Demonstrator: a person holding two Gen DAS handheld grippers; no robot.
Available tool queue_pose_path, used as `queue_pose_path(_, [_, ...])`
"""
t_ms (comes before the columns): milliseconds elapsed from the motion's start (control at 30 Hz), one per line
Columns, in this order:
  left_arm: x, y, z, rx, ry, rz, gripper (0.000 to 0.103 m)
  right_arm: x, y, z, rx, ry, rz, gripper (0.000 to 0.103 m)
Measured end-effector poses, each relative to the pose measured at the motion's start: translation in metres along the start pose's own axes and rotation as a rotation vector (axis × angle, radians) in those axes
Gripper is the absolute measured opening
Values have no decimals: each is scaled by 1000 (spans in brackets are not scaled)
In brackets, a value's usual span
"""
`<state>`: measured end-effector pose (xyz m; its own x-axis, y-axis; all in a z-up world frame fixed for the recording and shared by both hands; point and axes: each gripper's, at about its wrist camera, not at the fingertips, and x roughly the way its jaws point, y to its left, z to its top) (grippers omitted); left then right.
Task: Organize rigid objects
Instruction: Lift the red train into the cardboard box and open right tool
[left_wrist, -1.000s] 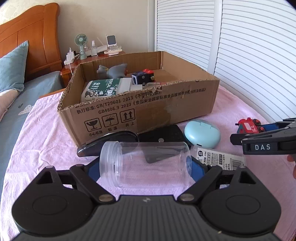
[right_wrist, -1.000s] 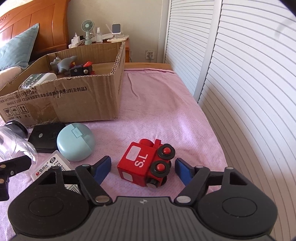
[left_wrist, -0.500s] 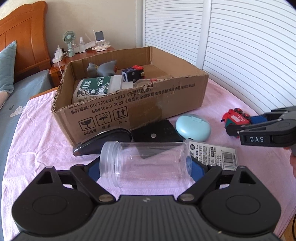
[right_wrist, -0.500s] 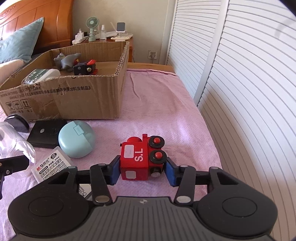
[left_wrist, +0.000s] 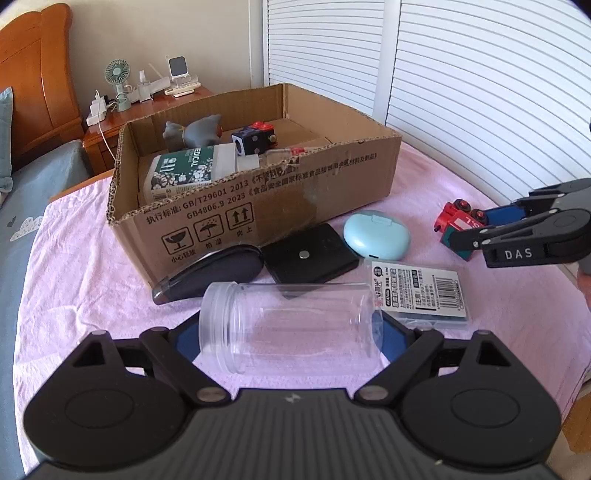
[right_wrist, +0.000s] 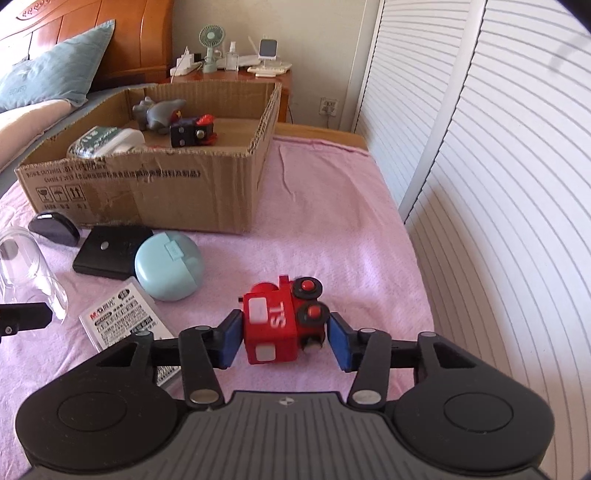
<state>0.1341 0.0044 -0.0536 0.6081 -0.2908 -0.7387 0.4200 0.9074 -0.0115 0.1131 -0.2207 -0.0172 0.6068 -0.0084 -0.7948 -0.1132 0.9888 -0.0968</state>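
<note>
Red toy train (right_wrist: 284, 321) w/ white lettering & black wheels is showing right of pale blue round case (right_wrist: 168, 266); pink cloth (right_wrist: 325, 221) is lying underneath.

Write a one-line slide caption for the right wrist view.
Right gripper fingers clamp a red toy train above the pink cloth, cardboard box beyond.

Pouch (left_wrist: 376, 234), case (left_wrist: 310, 254) before box (left_wrist: 258, 206); train (right_wrist: 284, 321) right.

left tool (left_wrist: 290, 334): black, blue pads | right tool (right_wrist: 284, 338): black, blue pads, "DAS" marking, silver screws
</note>
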Motion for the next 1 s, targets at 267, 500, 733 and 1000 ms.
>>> queue_pose_path(267, [2, 2, 1, -21, 8, -8, 91, 12, -4, -2, 28, -17, 17, 57])
queue_pose_path(500, [-2, 3, 8, -8, 9, -29, 91, 6, -2, 5, -1, -22, 33, 54])
queue_pose_path(733, [-18, 7, 19, 30, 2, -36, 91, -24, -5, 24, -41, -74, 75, 54])
queue_pose_path(1000, [-37, 17, 32, 39, -21, -24, 91, -45, 4, 76, -98, -174, 157, 54])
